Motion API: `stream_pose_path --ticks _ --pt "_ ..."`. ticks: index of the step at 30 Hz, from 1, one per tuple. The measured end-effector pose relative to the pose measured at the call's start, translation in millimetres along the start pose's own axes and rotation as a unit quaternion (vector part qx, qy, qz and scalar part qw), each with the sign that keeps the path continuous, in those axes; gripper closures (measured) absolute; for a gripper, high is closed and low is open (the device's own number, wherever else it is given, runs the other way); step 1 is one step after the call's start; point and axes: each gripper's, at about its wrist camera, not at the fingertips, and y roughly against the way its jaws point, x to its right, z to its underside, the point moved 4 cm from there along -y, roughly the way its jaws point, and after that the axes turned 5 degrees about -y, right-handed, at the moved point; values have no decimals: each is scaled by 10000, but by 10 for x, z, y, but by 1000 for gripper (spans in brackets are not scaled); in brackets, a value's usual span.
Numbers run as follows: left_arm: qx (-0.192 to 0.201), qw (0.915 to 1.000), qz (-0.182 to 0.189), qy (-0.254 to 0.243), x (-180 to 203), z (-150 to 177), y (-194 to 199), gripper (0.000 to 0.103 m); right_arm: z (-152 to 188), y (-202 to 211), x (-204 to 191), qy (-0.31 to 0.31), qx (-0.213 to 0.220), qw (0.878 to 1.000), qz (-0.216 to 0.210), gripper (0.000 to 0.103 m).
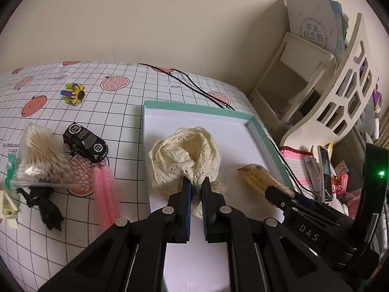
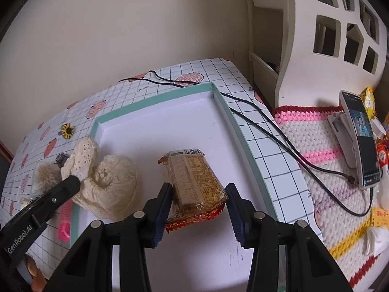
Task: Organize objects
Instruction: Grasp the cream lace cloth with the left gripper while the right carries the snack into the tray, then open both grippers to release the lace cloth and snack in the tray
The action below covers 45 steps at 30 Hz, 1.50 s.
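Note:
A cream lace cloth (image 1: 184, 153) lies bunched in the left part of the white tray with a teal rim (image 1: 194, 105). My left gripper (image 1: 196, 183) is shut on the cloth's near edge. From the right wrist view the same cloth (image 2: 107, 187) sits at the tray's left rim (image 2: 155, 97), with the left gripper (image 2: 73, 182) on it. A brown and red snack packet (image 2: 192, 175) sits between the fingers of my right gripper (image 2: 198, 194), which touch both its sides over the tray floor. In the left wrist view the packet (image 1: 255, 176) pokes out of the right gripper (image 1: 274, 192).
Left of the tray on the checked tablecloth are a black toy car (image 1: 85, 143), a bag of cotton swabs (image 1: 41, 158), pink hair rollers (image 1: 105, 194), a sunflower toy (image 1: 74, 94) and a black object (image 1: 46, 206). A black cable (image 2: 262, 121) runs to a phone (image 2: 364, 141) beside a white shelf (image 2: 316, 36).

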Motion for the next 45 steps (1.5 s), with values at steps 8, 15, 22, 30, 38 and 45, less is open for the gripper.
stream_pose_path --ticks 8,15,22,30,38,45 --pt "-156 9998 -98 -20 -5 10 -175 95 -25 -116 -44 17 -19 10000 11 55" --pt "-227 9997 -46 32 -15 15 -161 86 10 -120 -49 62 -96 9999 125 52" --pt "-150 9998 52 73 -4 -27 -43 67 42 -55 -35 99 -110 9998 145 45" --pt "-80 10000 8 -23 9 -34 121 58 104 31 -72 292 -111 9993 204 40" --pt "-93 9995 -302 50 -141 -5 283 43 207 70 -150 466 -204 9983 273 33" --pt "-145 9972 -730 -12 -304 54 404 36 280 119 -238 531 -252 9979 288 25"
